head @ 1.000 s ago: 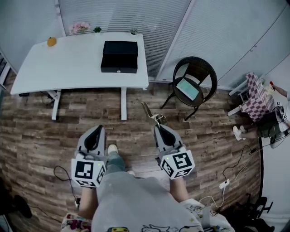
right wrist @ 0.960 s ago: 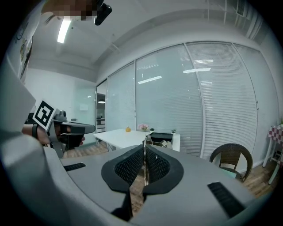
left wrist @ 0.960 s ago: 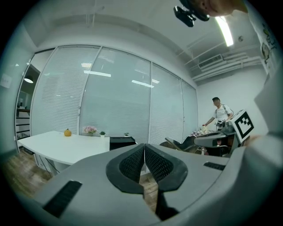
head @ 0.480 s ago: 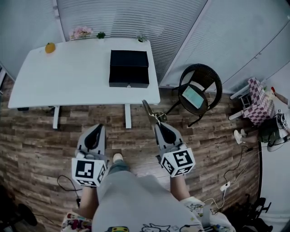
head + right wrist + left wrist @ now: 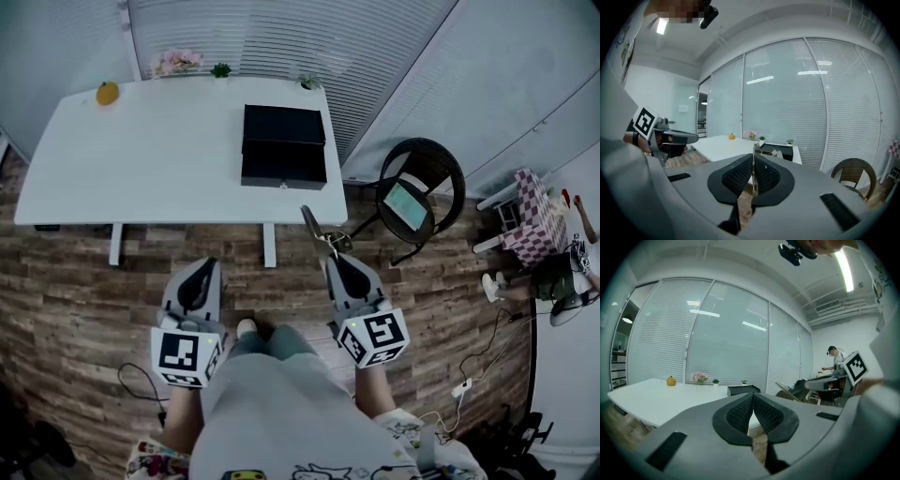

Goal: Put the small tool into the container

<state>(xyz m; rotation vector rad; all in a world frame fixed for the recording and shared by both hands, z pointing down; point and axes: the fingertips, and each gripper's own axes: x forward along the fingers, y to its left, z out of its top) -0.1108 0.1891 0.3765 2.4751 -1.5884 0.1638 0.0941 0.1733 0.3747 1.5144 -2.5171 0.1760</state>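
Observation:
A black box-shaped container [image 5: 284,150] stands on the white table [image 5: 141,159], close to its right end. My right gripper [image 5: 335,258] is shut on a small metal tool [image 5: 314,230], whose thin tip sticks out ahead of the jaws toward the table's front edge. In the right gripper view the tool [image 5: 754,149] stands on edge between the pads, with the container [image 5: 780,149] beyond it. My left gripper [image 5: 200,265] is shut with nothing in it, level with the right one and short of the table. In the left gripper view the container [image 5: 743,390] shows just above the closed jaws.
An orange fruit [image 5: 107,93], pink flowers [image 5: 175,62] and small plants [image 5: 220,70] line the table's far edge. A wicker chair [image 5: 419,187] with a tablet stands right of the table. Cables lie on the wooden floor [image 5: 75,300]. Another person works at the far right [image 5: 562,272].
The table and container have drawn nearer to both grippers. The right gripper still holds the tool, and the left stays shut.

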